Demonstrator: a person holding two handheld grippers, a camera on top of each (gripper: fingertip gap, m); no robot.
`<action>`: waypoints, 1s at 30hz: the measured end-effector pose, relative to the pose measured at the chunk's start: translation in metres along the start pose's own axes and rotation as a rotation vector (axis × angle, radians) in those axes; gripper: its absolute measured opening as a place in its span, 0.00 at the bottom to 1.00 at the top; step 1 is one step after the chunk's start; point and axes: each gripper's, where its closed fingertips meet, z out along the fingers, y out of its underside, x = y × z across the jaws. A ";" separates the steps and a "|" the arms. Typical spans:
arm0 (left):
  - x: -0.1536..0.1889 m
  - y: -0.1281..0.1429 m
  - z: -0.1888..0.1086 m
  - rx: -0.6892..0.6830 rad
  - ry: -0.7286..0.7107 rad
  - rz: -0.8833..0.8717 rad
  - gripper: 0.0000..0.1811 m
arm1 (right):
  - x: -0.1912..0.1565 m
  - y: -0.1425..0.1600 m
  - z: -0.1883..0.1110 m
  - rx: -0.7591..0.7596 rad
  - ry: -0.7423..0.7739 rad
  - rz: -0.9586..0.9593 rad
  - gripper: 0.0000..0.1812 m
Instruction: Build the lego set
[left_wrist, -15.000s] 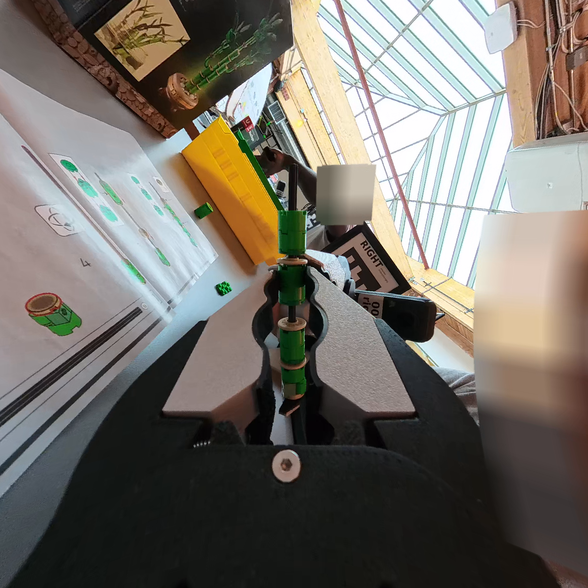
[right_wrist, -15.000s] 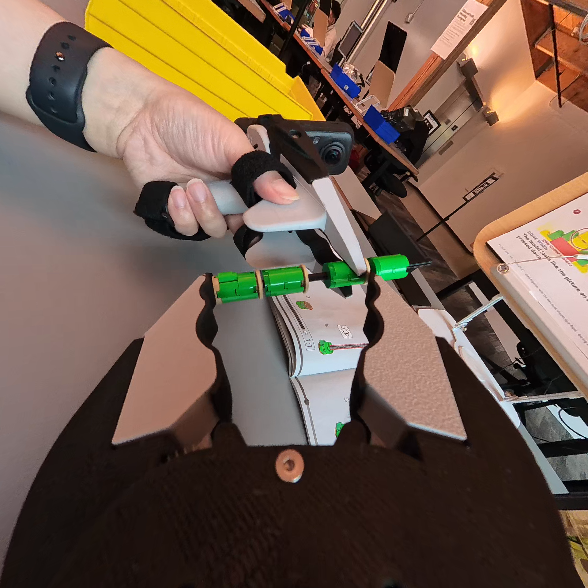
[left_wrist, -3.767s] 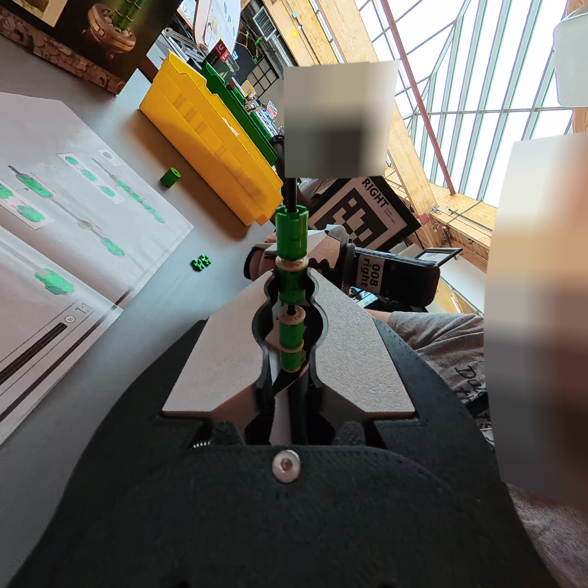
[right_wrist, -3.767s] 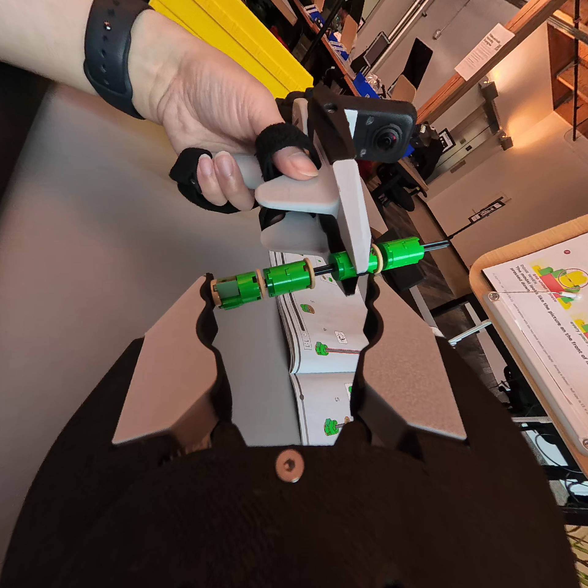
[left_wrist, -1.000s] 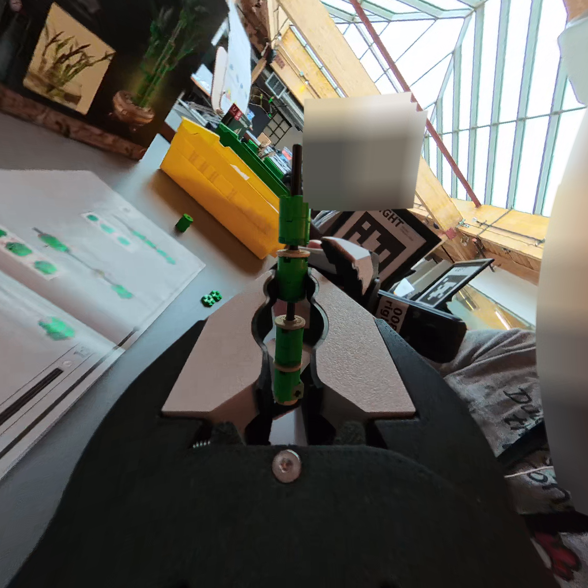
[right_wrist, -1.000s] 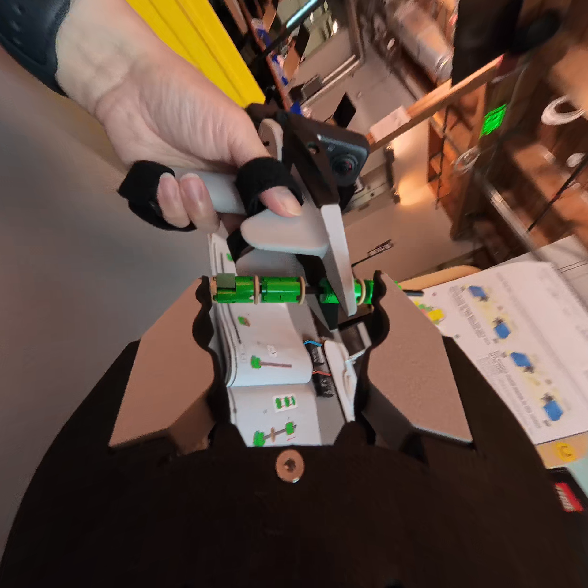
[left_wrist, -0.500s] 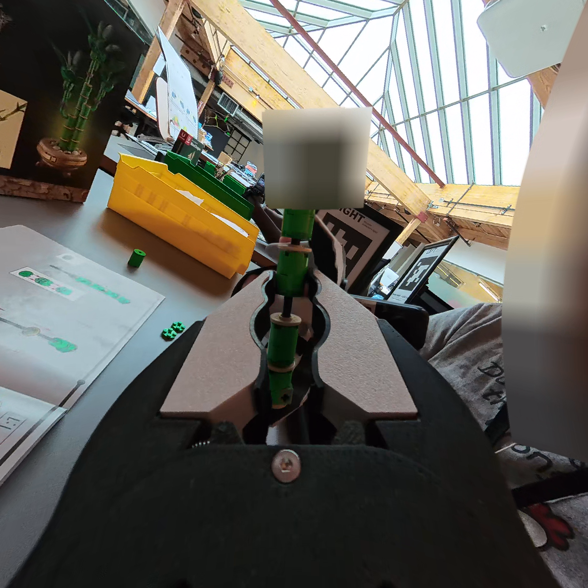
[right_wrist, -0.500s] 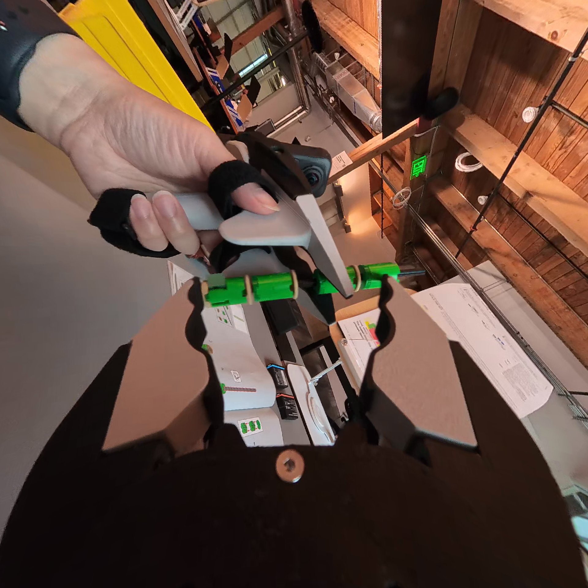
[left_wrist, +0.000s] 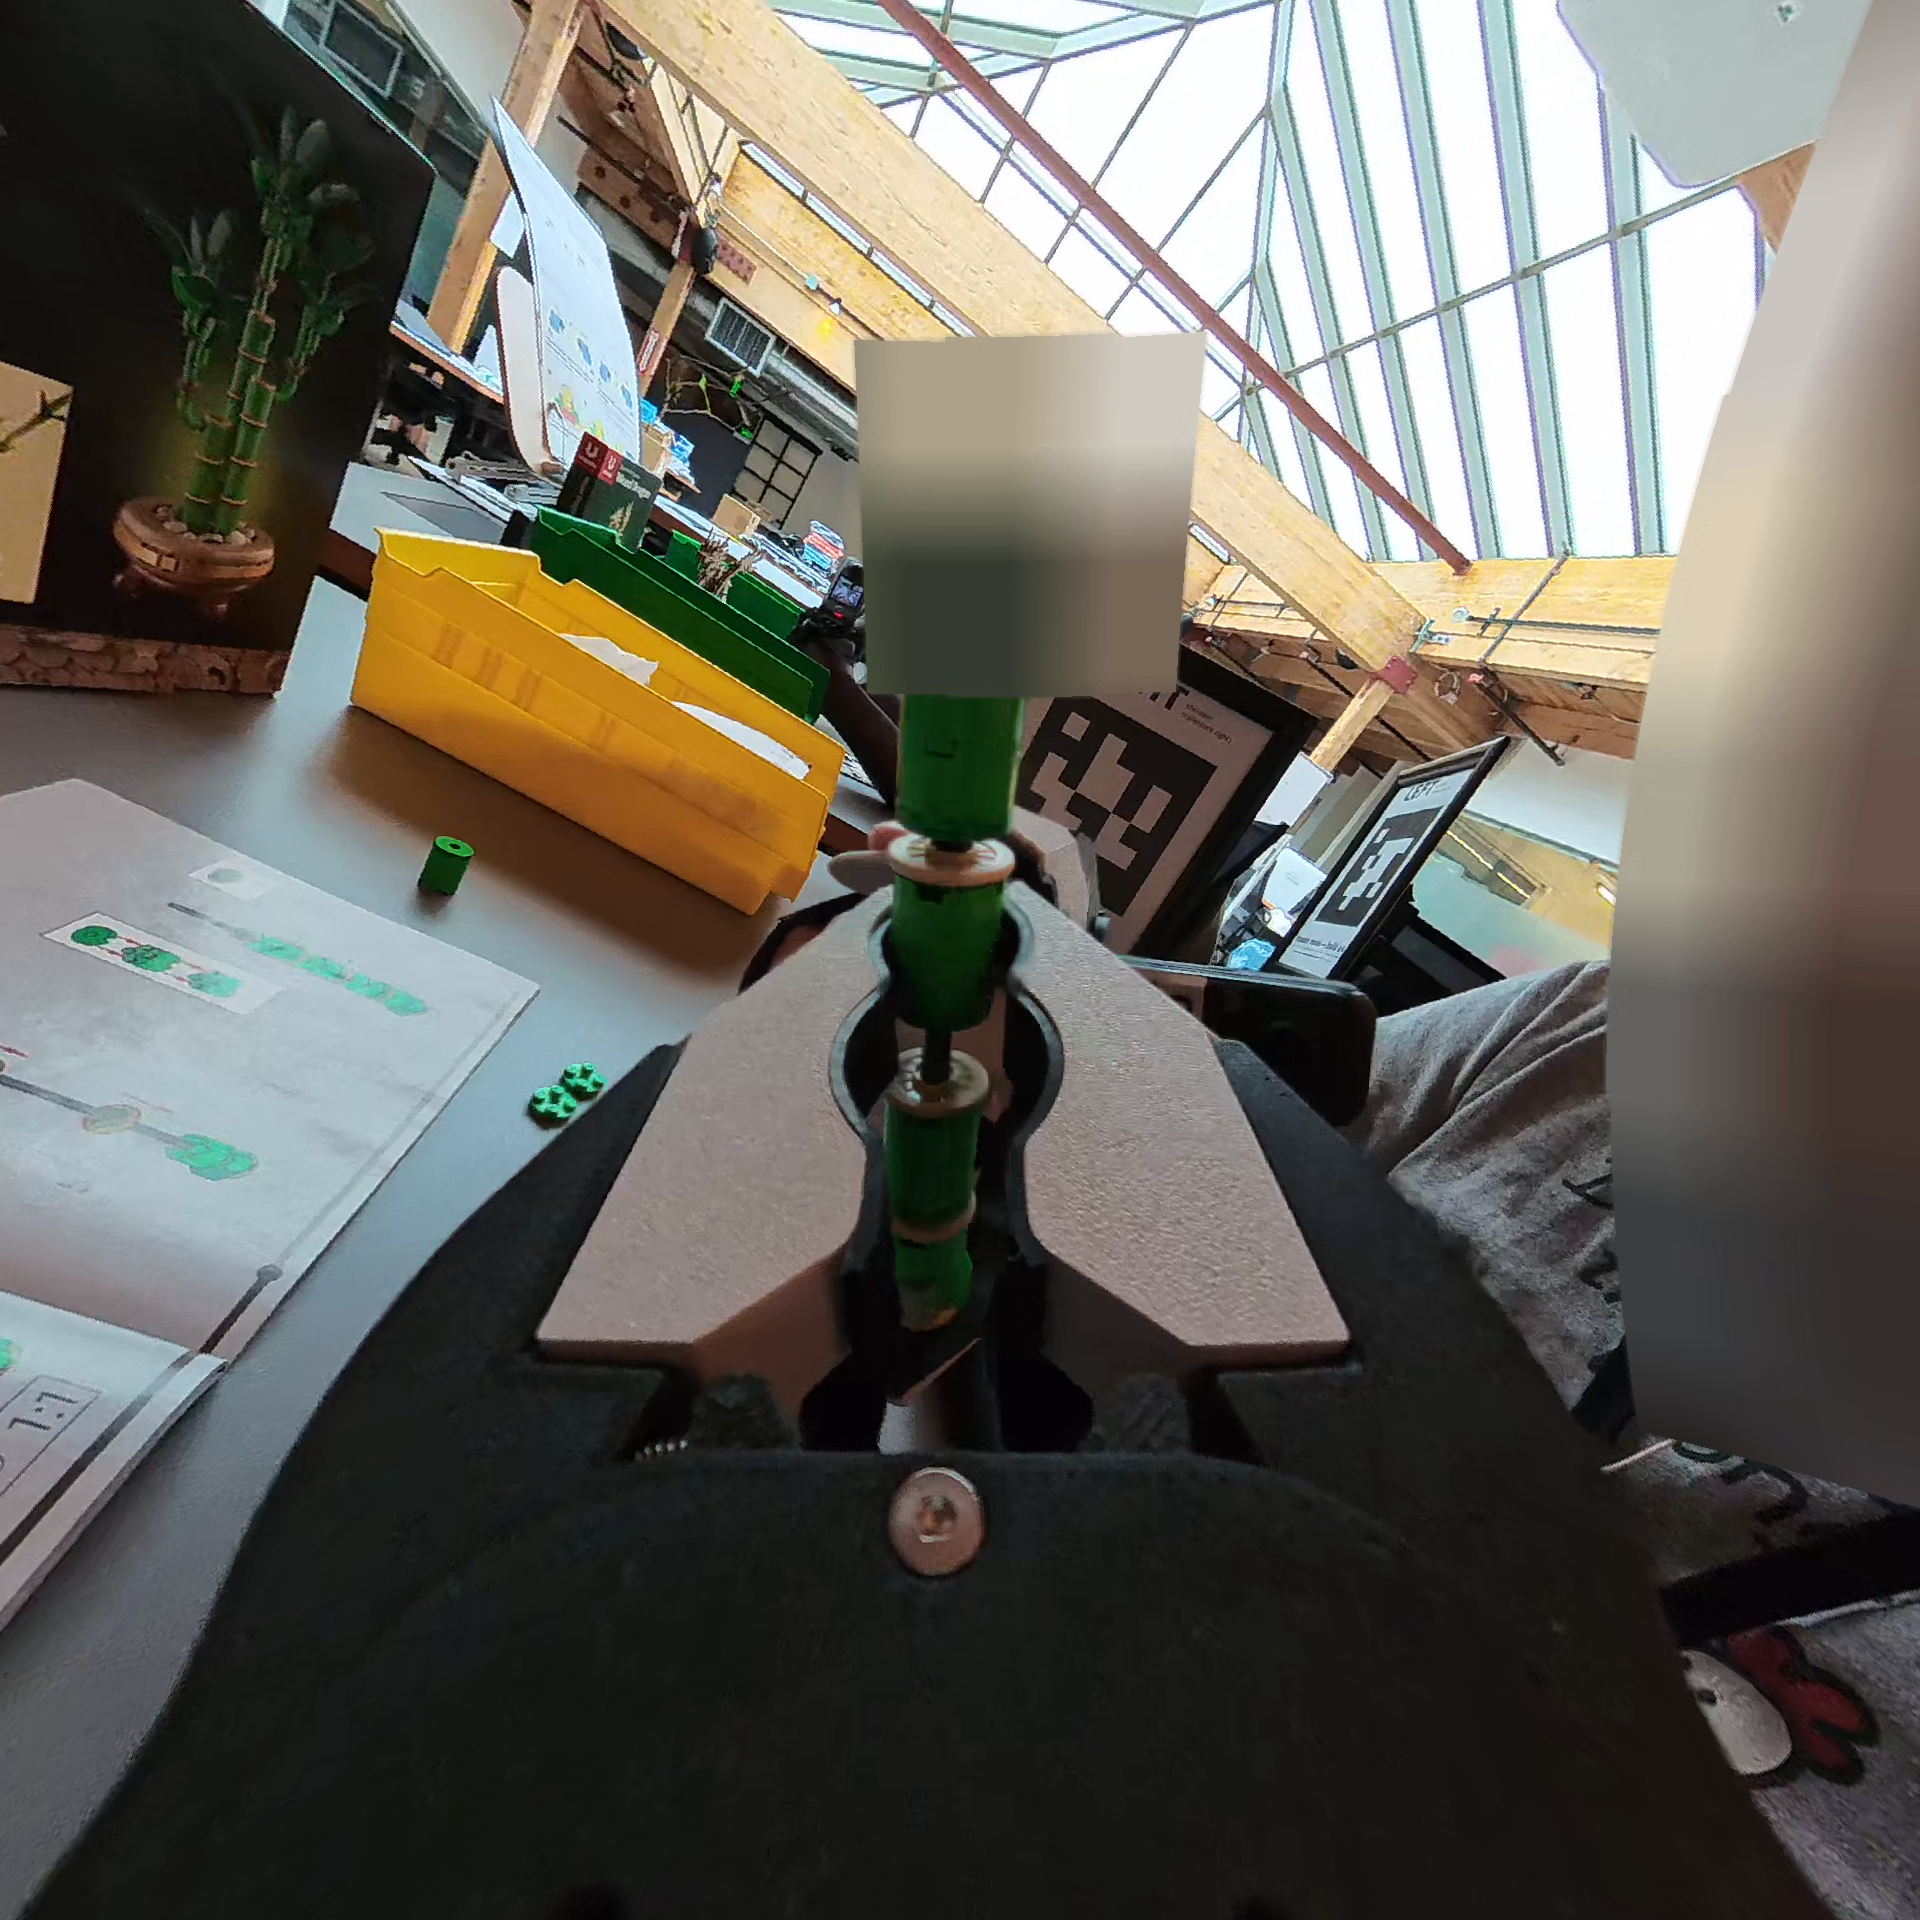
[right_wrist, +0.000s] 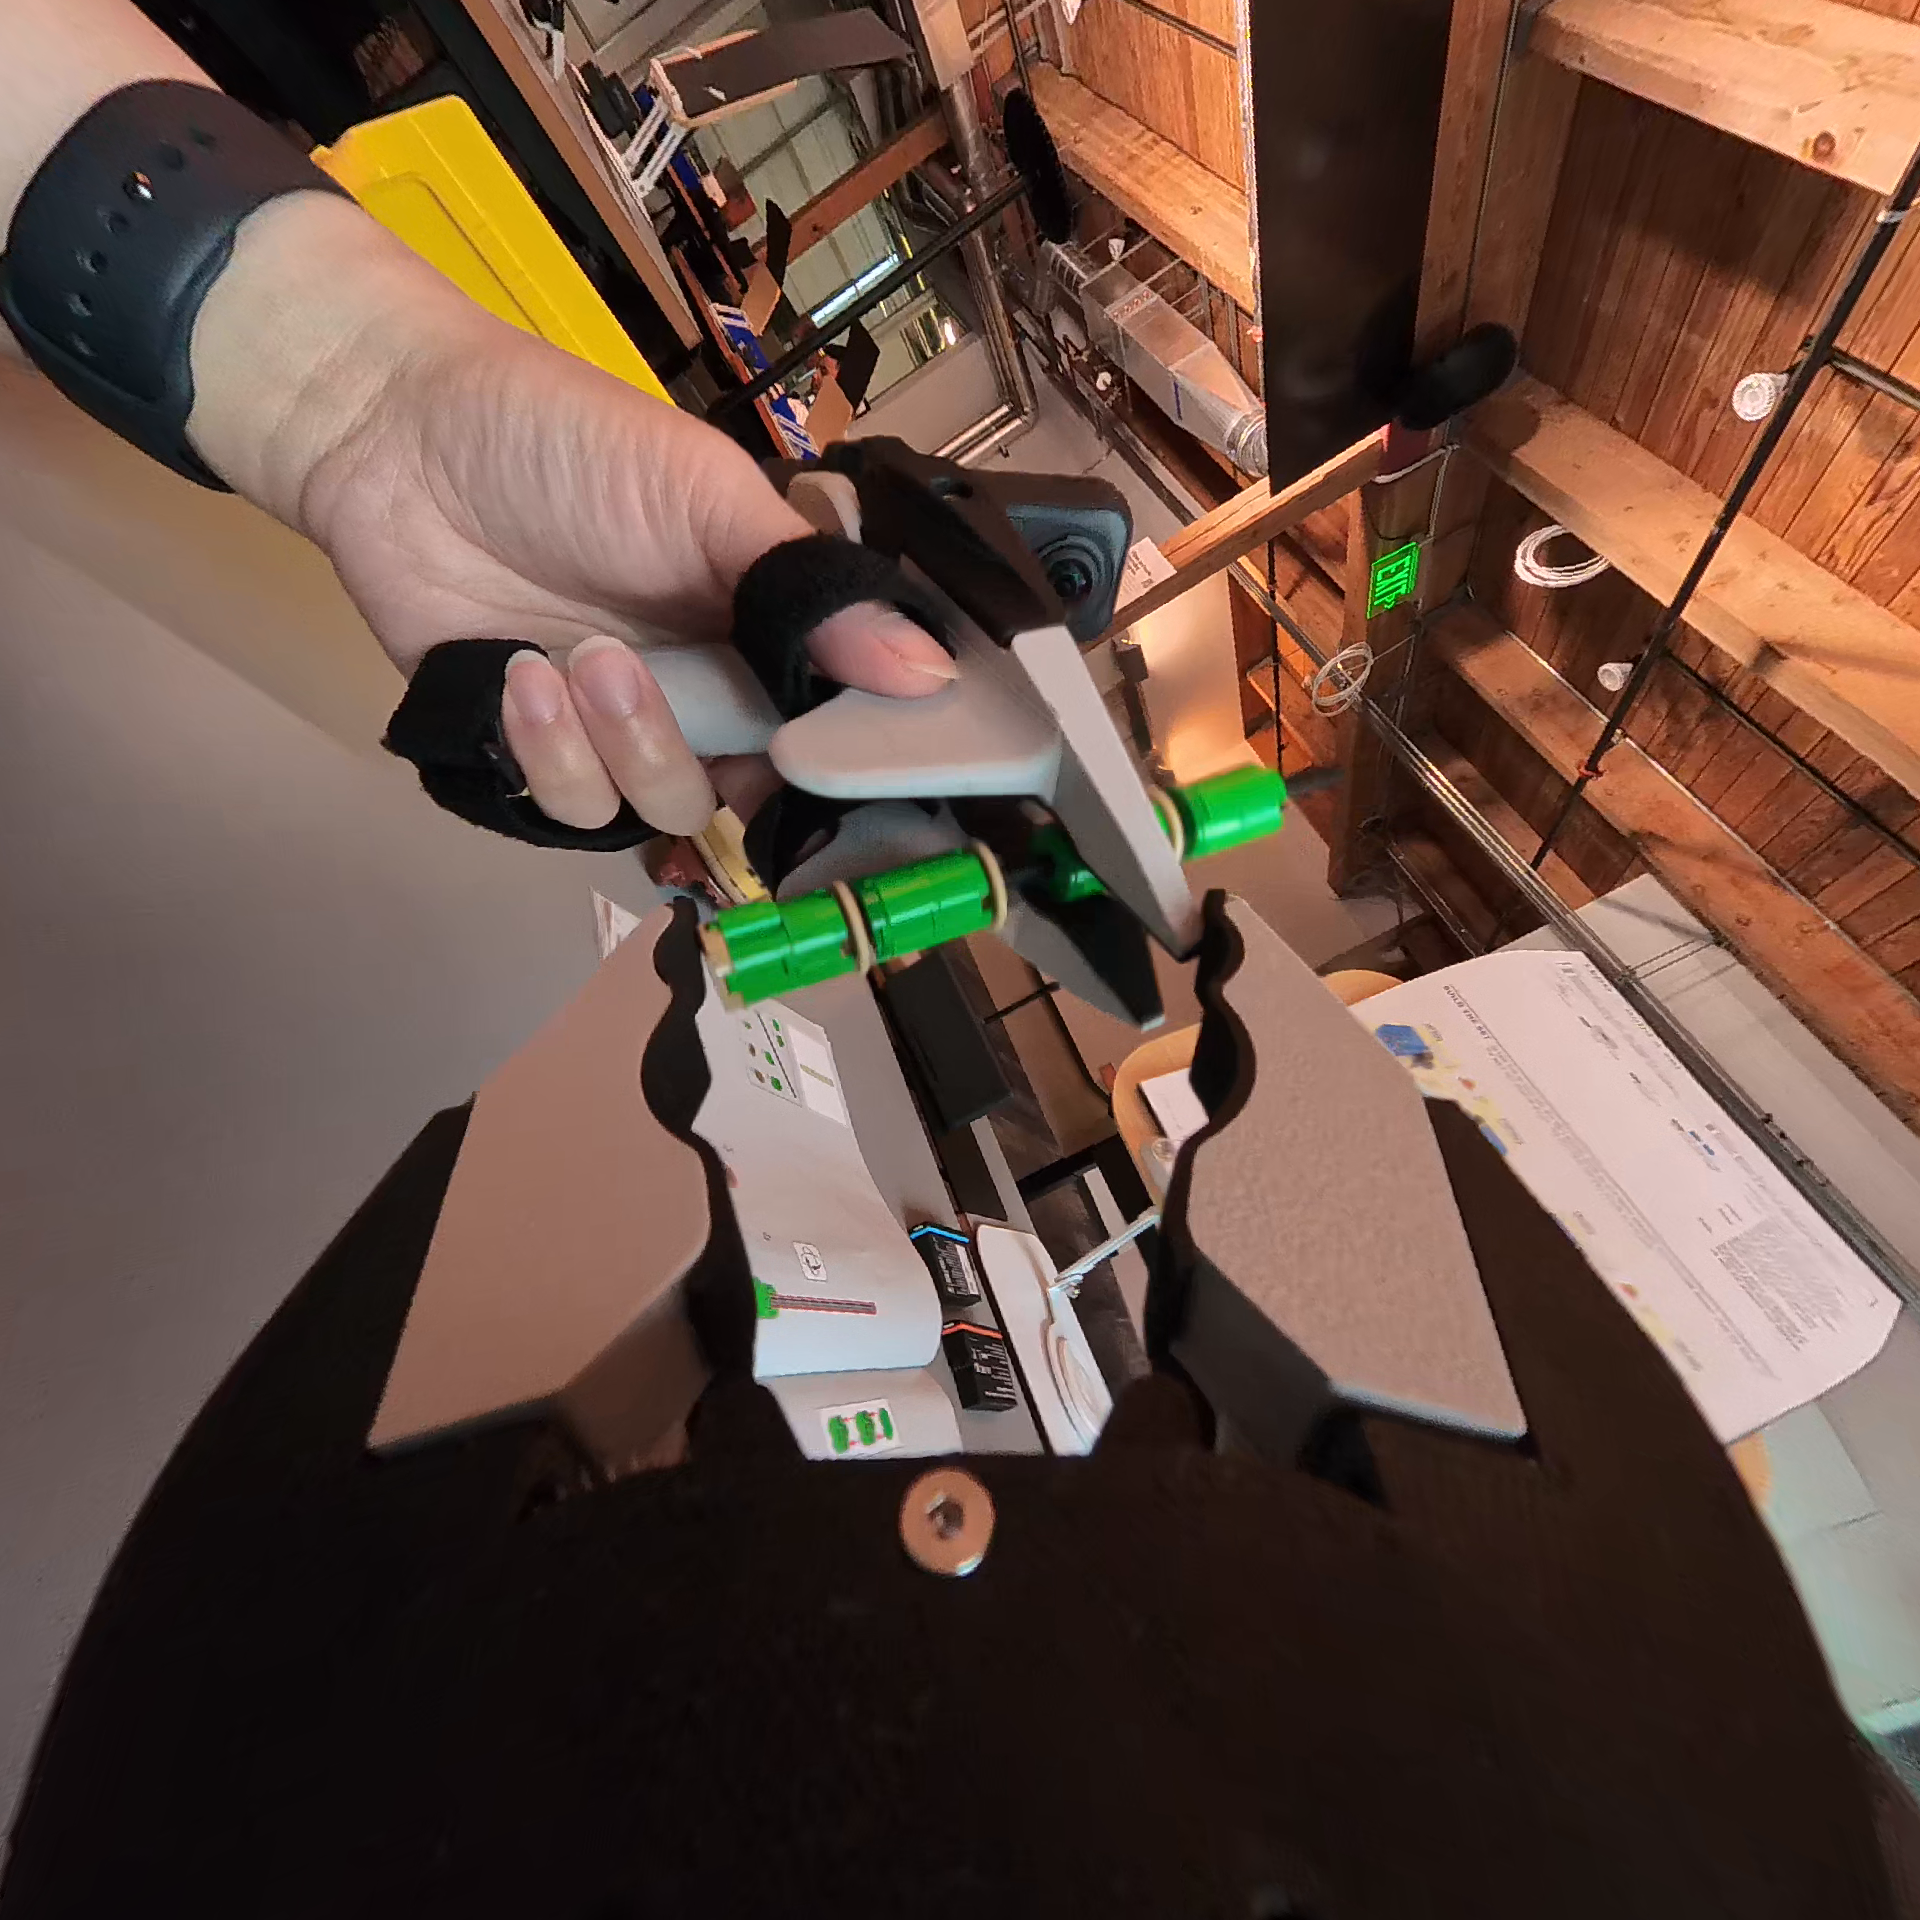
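On the grey table (left_wrist: 644, 935) lie the open instruction booklet (left_wrist: 208, 1081) and yellow bin (left_wrist: 582, 717). Left gripper (left_wrist: 943, 935) clamps the green bamboo stalk (left_wrist: 940, 935) mid-length; right gripper (right_wrist: 940, 925) gapes wide — apparently clear of it.

We counted one bamboo stalk assembly (left_wrist: 940, 997) on a black axle, carrying four green segments and four tan rings as far as the right wrist view showed. Left of that stalk, on the table (left_wrist: 623, 925), lay two loose green pieces: one small cylinder (left_wrist: 445, 864) and one flat studded piece (left_wrist: 565, 1093). Beyond the cylinder stood two bins, one yellow (left_wrist: 582, 717) and one green (left_wrist: 675, 608) behind it. Left of the stalk we logged one open instruction booklet (left_wrist: 208, 1091) and one set box (left_wrist: 156, 343). Right of the stalk stood two framed marker boards (left_wrist: 1127, 800) (left_wrist: 1387, 862). We tallied two grippers, left (left_wrist: 940, 940) and right (right_wrist: 940, 925).
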 end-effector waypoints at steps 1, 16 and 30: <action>0.000 0.000 0.000 -0.002 -0.001 0.003 0.03 | 0.000 0.000 0.000 0.006 0.000 0.012 0.51; -0.002 0.004 -0.001 -0.061 -0.053 0.041 0.09 | 0.004 -0.008 -0.005 0.068 0.020 0.056 0.42; -0.003 -0.007 -0.012 -0.047 -0.087 0.060 0.10 | 0.004 -0.009 -0.005 0.110 0.003 0.150 0.41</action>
